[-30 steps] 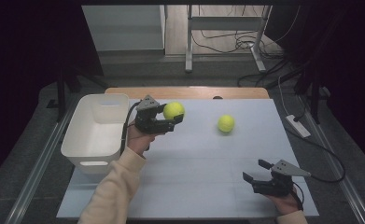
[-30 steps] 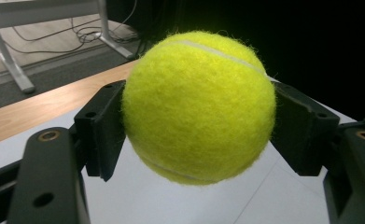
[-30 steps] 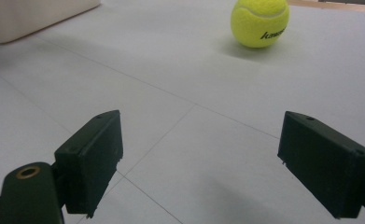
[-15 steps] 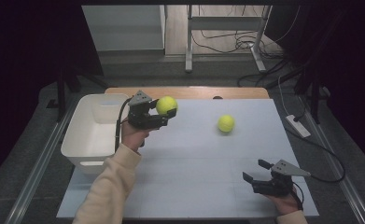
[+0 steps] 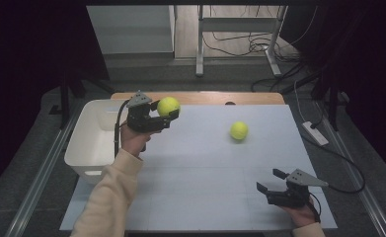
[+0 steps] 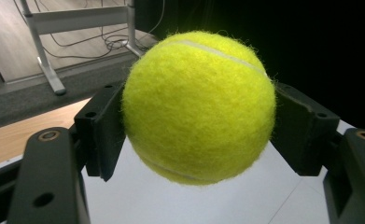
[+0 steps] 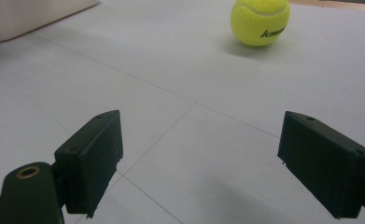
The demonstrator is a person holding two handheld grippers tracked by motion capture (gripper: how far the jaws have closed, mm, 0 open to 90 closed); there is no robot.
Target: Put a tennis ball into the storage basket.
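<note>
My left gripper (image 5: 168, 111) is shut on a yellow tennis ball (image 5: 168, 105) and holds it up over the table's far left, just right of the white bin (image 5: 84, 148). In the left gripper view both black pads press the tennis ball (image 6: 199, 105) from either side. A second tennis ball (image 5: 239, 130) lies on the white table top (image 5: 205, 173) right of centre. My right gripper (image 5: 270, 179) rests near the front right corner, jaws wide open with nothing between them. In the right gripper view that second ball (image 7: 260, 21) lies well ahead of the right gripper (image 7: 208, 163).
The white bin's corner (image 7: 31, 16) shows at the far left of the right gripper view. A wooden strip (image 5: 200, 97) runs along the table's far edge. A white power strip (image 5: 315, 133) and cables lie on the floor to the right. Metal frame legs (image 5: 199, 39) stand behind.
My left hand has carried the held ball a little leftward and up, toward the bin. The right gripper and the loose ball have stayed put.
</note>
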